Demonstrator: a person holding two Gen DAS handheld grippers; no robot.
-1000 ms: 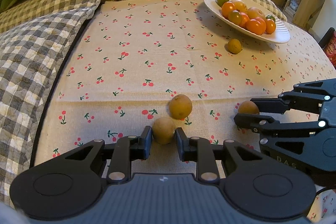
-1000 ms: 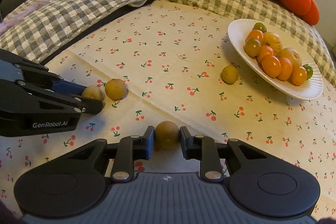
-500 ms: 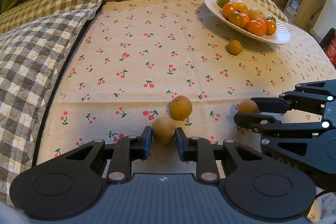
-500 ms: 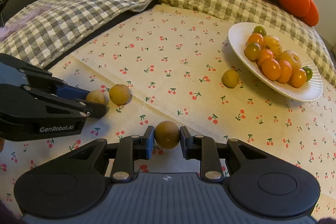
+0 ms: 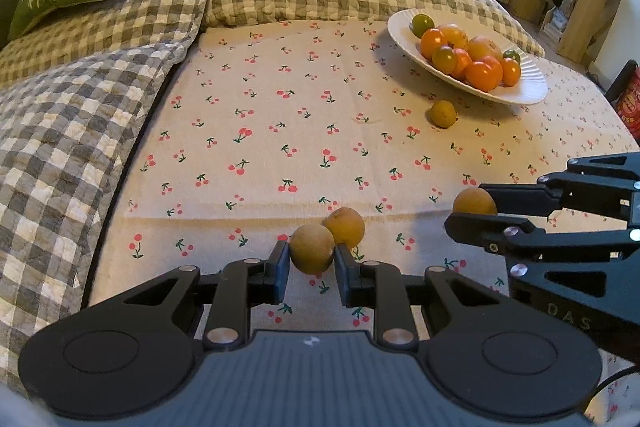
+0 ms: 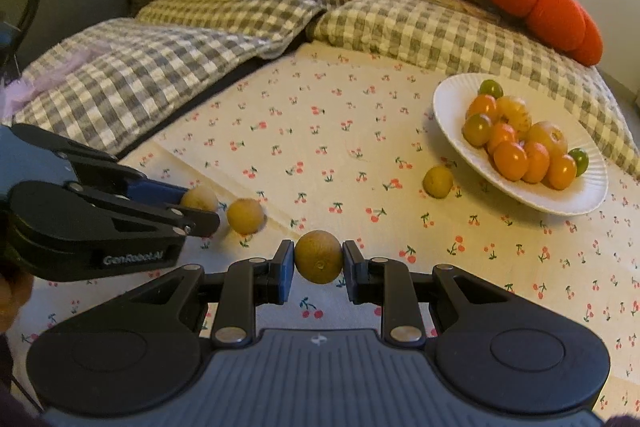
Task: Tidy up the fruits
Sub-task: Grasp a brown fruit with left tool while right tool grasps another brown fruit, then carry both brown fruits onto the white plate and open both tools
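Gripping one brown fruit apiece, both grippers sit well short of the white plate [image 6: 520, 193]: the left gripper [image 5: 310, 267] is clenched on a brown fruit [image 5: 311, 254], the right gripper [image 6: 318, 269] clenched on another brown fruit [image 6: 319, 256]. Looks like the carry step, pickups done, delivery pending. A loose fruit [image 5: 345, 227] lies on the cherry cloth [image 5: 280, 131] just behind the left one, far from the plate; a small yellow fruit [image 6: 438, 181] waits right beside the plate's near rim. Next call: swing both loads over that rim and release gently, since the piled oranges [image 6: 516, 147] could roll.
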